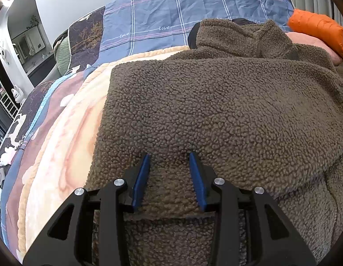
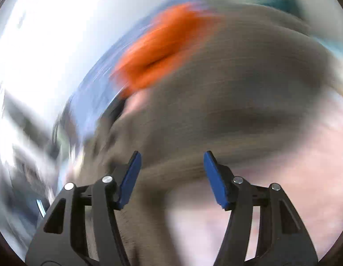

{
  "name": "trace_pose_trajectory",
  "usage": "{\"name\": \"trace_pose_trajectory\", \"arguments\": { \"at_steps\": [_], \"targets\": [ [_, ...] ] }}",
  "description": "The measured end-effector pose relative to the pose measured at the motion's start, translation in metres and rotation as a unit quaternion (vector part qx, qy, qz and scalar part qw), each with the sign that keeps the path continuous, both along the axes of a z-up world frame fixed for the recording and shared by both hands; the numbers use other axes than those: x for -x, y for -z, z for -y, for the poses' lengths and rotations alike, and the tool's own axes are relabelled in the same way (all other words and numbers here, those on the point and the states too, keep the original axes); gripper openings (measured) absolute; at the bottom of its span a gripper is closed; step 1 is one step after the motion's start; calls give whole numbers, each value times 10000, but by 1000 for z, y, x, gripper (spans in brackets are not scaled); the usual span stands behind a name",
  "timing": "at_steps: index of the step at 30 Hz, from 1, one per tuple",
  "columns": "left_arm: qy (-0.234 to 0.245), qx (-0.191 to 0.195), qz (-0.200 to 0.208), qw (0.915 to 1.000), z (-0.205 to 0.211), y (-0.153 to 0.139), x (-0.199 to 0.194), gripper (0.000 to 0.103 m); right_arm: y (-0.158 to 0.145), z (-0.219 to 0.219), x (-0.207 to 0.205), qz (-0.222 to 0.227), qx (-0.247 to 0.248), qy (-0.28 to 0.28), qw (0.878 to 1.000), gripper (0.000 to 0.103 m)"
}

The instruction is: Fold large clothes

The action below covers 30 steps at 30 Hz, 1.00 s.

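Note:
A brown fleece jacket [image 1: 215, 102] lies spread on the bed with one layer folded over, its collar at the far end. My left gripper [image 1: 169, 157] points down at the near part of the fleece. Its blue pads [image 1: 141, 181] stand apart on either side of a thick fold without pressing on it, so it is open. The right wrist view is heavily blurred. In it my right gripper [image 2: 172, 155] stands wide open with nothing between its pads, above the brown fleece [image 2: 226, 84].
Under the fleece lies a cream blanket [image 1: 67, 137], on a blue plaid sheet [image 1: 171, 11]. An orange puffy jacket [image 1: 319, 28] and a pink cushion [image 1: 313, 44] lie at the far right. The bed's edge runs along the left, with a mirror and shelves [image 1: 20, 40] beyond.

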<state>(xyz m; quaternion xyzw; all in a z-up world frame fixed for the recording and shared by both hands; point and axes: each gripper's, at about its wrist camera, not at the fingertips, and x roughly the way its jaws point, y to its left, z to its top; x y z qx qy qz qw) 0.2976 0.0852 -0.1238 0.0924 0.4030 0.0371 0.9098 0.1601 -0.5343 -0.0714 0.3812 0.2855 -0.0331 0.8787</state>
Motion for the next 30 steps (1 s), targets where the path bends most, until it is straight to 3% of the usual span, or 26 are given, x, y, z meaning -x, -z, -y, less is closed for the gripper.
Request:
{"name": "trace_pose_trajectory", "arguments": {
  "at_steps": [2,4,7,9,12,14,15,17,18,19,20,24,26,30],
  "targets": [
    [-11,-35,26,10000,1,0,1,41,22,59,29,146,-1135,669,9912,65],
    [-39,-90,48,9999,1,0,1,42,32,91,48,283,-1463,1134,9823,74],
    [-68,-158,62,9998,3,0,3,46,36,126,51,191,-1119,1533,9816,80],
    [-96,-172,70,9998,2,0,4,47,44,138,39,137,-1147,1589,9805,81],
    [-101,-152,72,9998,1,0,4,47,54,157,26,352,-1379,1692,9752,93],
    [-102,-136,75,9998,0,-1,4,47,47,159,16,429,-1222,1708,9768,94],
    [-102,-129,76,9998,0,-1,4,47,42,160,9,458,-1108,1634,9792,92],
    [-105,-107,79,9999,0,-1,3,47,38,156,0,474,-990,1486,9828,72],
    [-105,-97,81,9999,-1,-1,3,47,39,155,-1,437,-960,1416,9843,51],
    [-104,-82,83,9999,-1,-1,3,47,37,155,-2,372,-921,1428,9848,23],
    [-103,-75,86,9999,-1,-1,3,47,35,153,0,298,-888,1503,9842,15],
    [-98,-25,95,9999,-3,-1,4,47,4,129,26,607,-756,1679,9810,12],
    [-94,21,96,9999,-5,-2,4,47,-24,111,26,804,-452,1498,9844,12],
    [-84,205,109,9997,-9,-3,4,48,-99,33,18,1297,419,721,9880,12]
  ]
}}
